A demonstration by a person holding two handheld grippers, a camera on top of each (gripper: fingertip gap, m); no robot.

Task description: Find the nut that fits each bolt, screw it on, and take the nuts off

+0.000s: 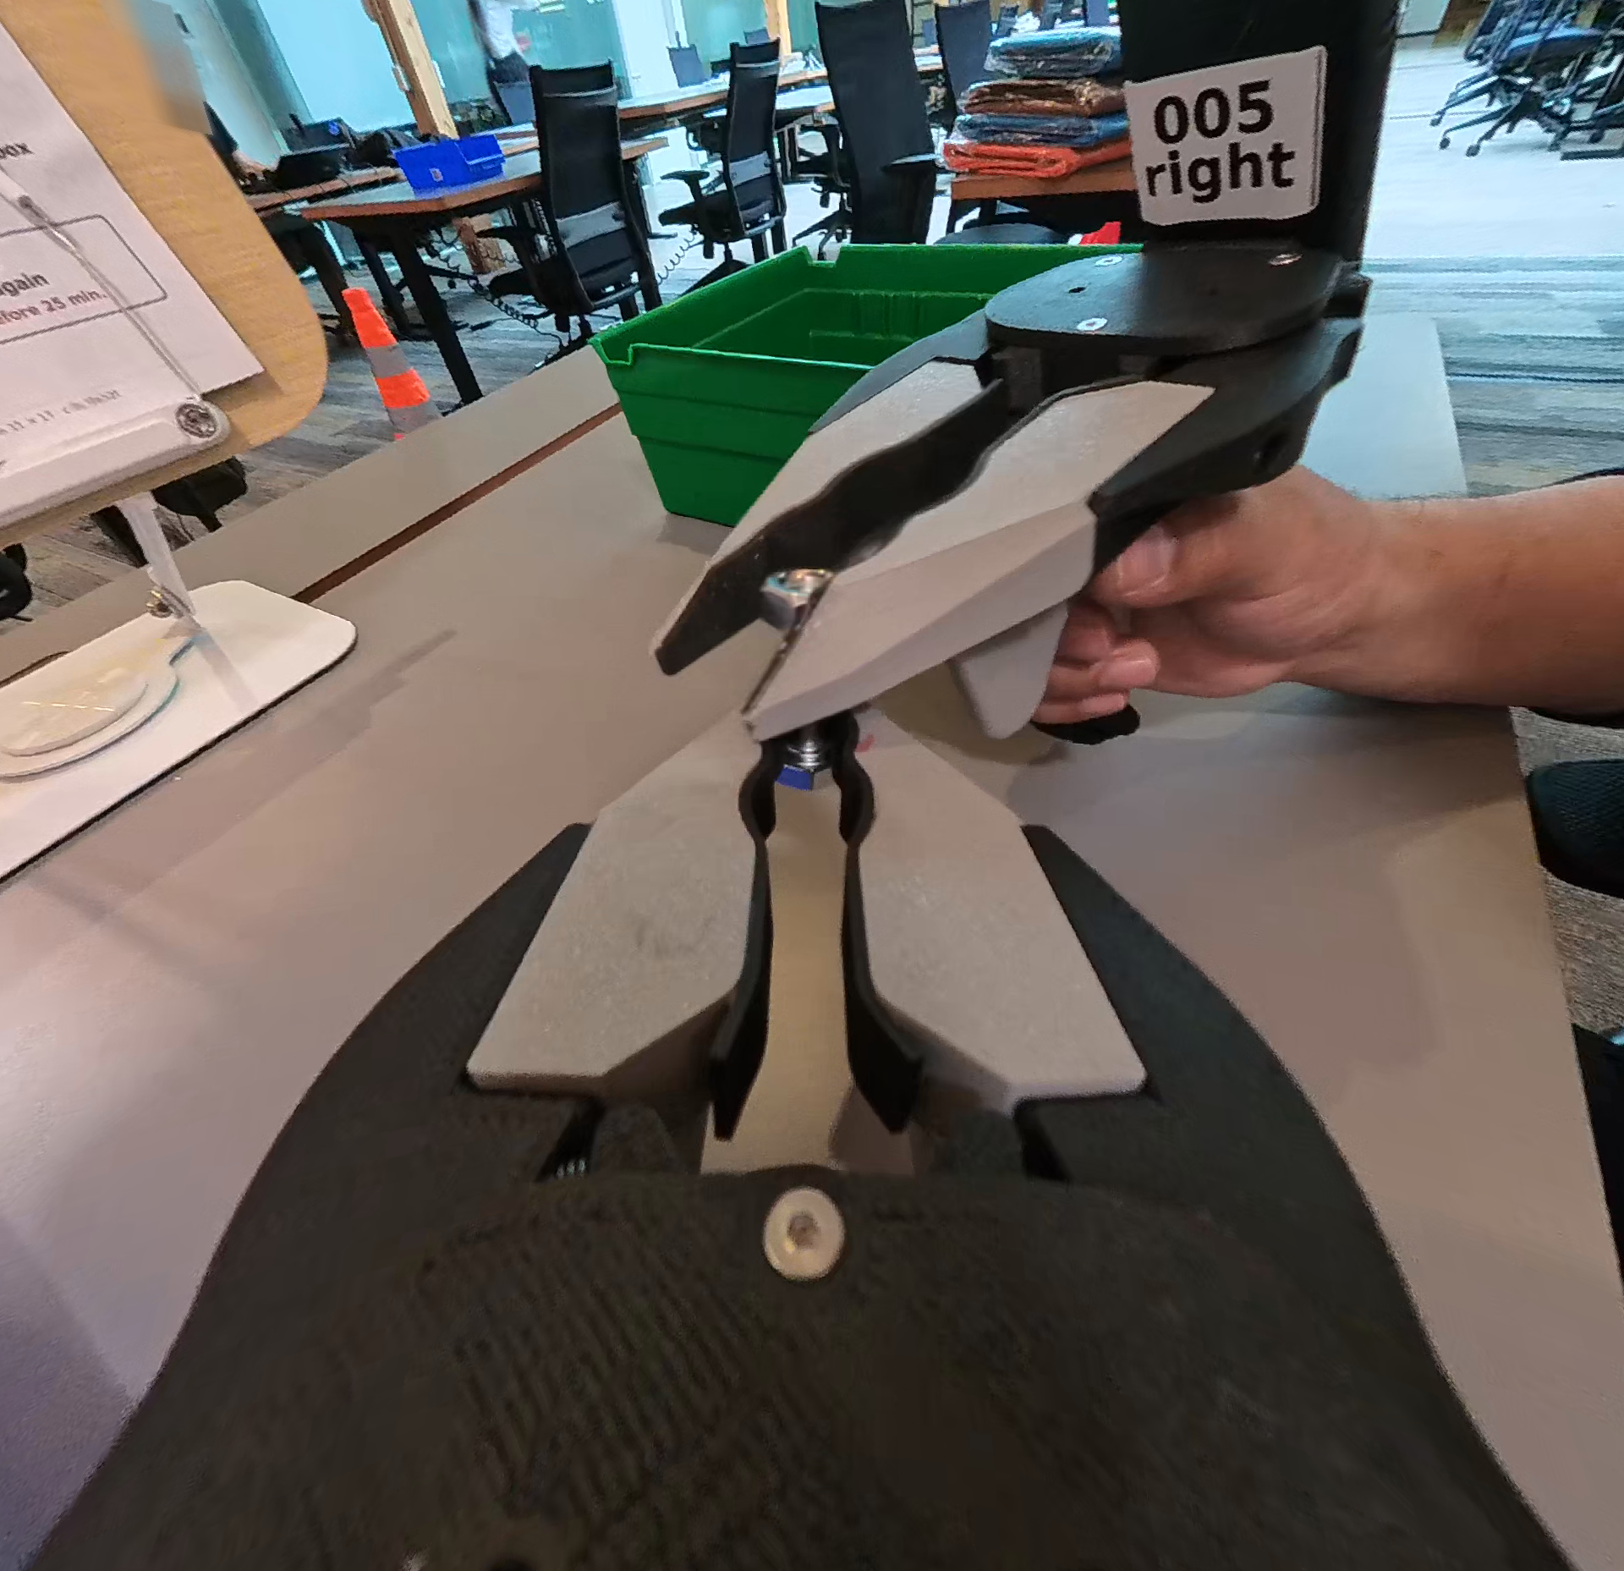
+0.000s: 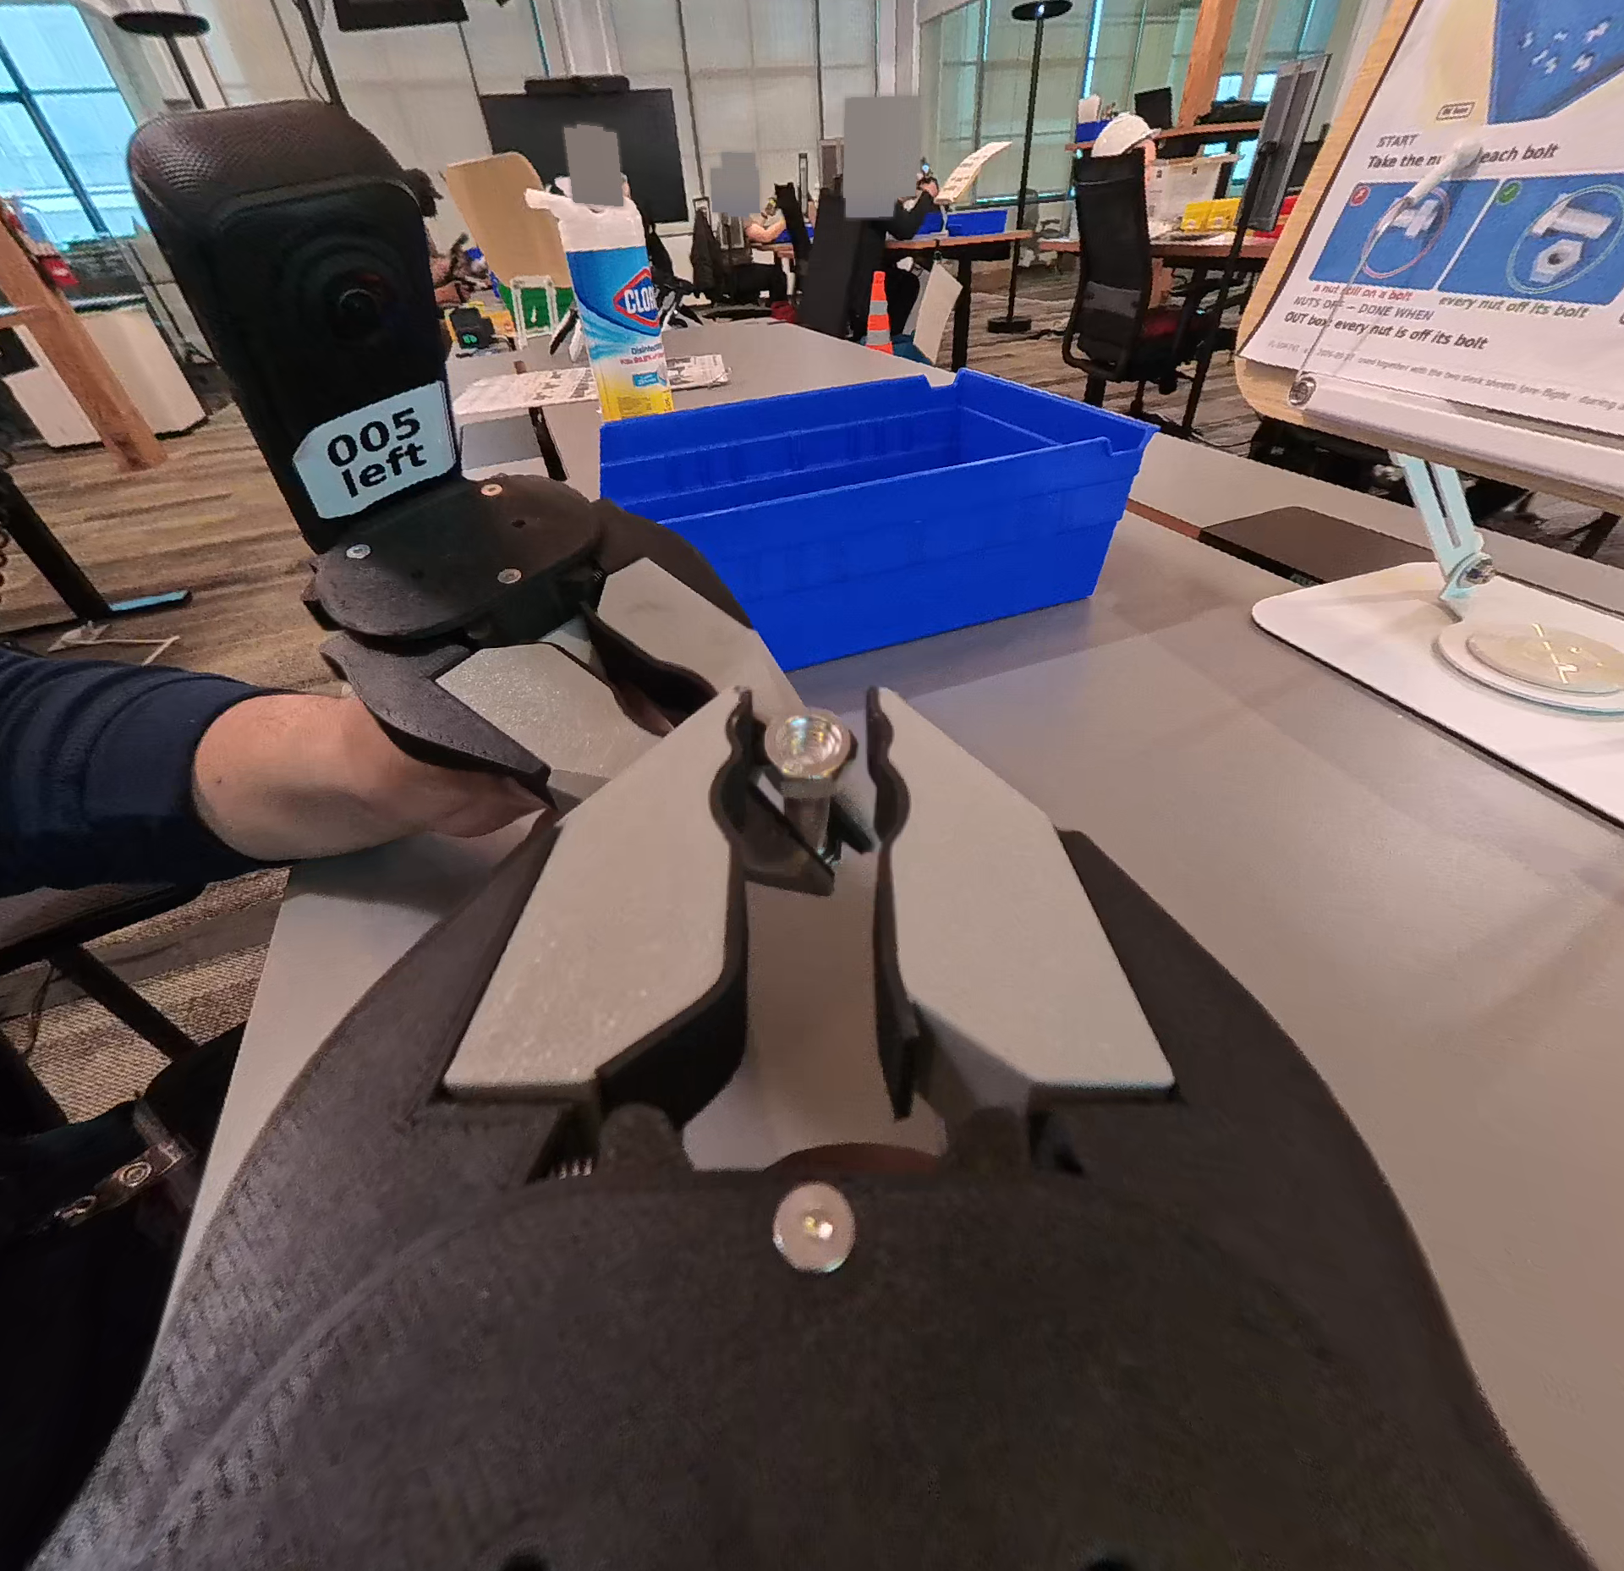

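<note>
Above a grey table (image 1: 439, 826), 2 hand-held grippers met tip to tip over a single fastener. In the left wrist view, the left gripper (image 1: 806, 773) had its fingers drawn close and pinched the bolt (image 1: 801, 760) at their tips; the bolt's silver threads and a blue-tinted hex part showed in the narrow gap. Just beyond and above it, the right gripper (image 1: 773, 623) came in from the right, tilted downward, and clamped a silver nut (image 1: 791, 593) between its black inner pad and grey finger. A person's hand (image 1: 1230, 597) gripped its handle at right.

In the right wrist view, the right gripper (image 2: 804, 738) showed the nut (image 2: 807, 745) end-on at its tips, its fingers (image 2: 888, 738) standing only slightly wider than the nut; the bolt (image 2: 813, 812) ran on below it toward the left gripper (image 2: 826, 843), which reached in from the left, held by a hand (image 2: 351, 782) in a dark sleeve (image 2: 97, 755). Whether the nut was threaded onto the bolt could not be told.

Farther off, a green bin (image 1: 747, 386) sat on the table in the left wrist view and a blue bin (image 2: 879, 518) in the right wrist view. An instruction sheet on a white stand (image 2: 1450, 632) stood at far right, with a spray bottle (image 2: 615, 298) and an orange cone (image 2: 879, 311) beyond the blue bin.
</note>
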